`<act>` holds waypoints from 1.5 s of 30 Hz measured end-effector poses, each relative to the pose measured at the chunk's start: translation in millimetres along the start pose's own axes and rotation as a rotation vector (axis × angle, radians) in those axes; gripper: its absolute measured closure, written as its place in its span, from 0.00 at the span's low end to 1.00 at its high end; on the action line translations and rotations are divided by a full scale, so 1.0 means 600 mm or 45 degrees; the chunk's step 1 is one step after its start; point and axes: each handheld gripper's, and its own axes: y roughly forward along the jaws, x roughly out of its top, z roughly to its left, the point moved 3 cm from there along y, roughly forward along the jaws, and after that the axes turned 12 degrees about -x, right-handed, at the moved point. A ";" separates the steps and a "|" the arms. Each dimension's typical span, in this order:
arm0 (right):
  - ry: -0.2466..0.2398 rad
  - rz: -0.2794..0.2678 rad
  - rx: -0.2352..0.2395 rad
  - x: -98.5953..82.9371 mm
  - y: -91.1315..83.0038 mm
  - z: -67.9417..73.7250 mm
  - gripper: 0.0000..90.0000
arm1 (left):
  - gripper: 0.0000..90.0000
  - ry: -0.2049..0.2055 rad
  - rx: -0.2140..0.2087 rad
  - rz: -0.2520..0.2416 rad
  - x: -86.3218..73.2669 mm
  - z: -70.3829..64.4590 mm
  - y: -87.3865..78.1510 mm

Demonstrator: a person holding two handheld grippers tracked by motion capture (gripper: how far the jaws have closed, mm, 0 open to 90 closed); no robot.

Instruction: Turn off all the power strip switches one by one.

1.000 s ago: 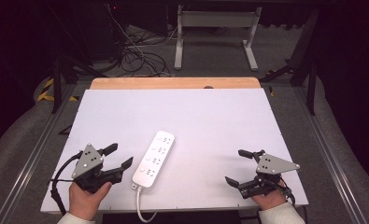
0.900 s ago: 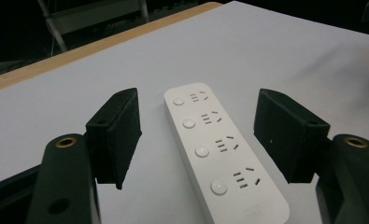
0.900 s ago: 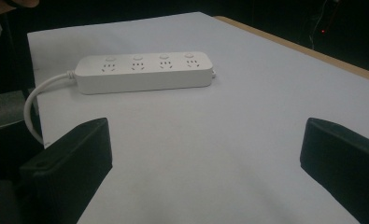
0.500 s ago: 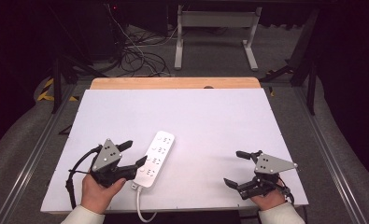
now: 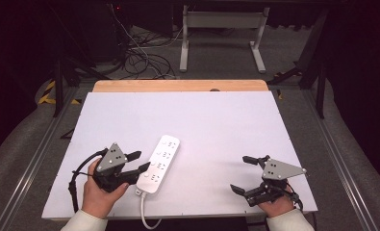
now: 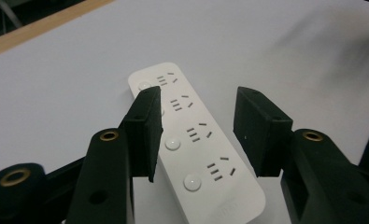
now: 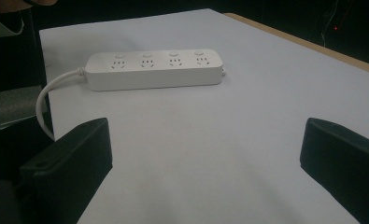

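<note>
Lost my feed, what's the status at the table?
Left gripper open, jaws straddling the power strip, not gripping. Right gripper open, idle near the table edge. Nothing in the way.

A lab — dark room, loose cables [image 5: 144,57], white test table [image 5: 216,120].

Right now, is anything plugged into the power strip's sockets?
No. In the left gripper view all four sockets of the power strip are bare, with nothing inserted between the open fingers of the left gripper.
</note>
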 end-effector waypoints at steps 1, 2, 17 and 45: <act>0.001 0.001 0.000 0.000 0.000 0.000 0.04 | 0.65 -0.004 -0.003 0.008 0.001 0.001 -0.001; 0.001 0.002 0.002 0.000 0.001 0.000 0.04 | 0.72 -0.006 -0.005 0.021 0.001 0.001 -0.001; -0.002 0.002 0.005 0.000 0.002 0.002 0.04 | 1.00 -0.095 -0.161 0.324 0.004 0.020 0.018; -0.014 0.002 -0.002 0.000 0.002 0.002 0.04 | 1.00 -0.022 -0.107 0.667 -0.020 0.030 0.089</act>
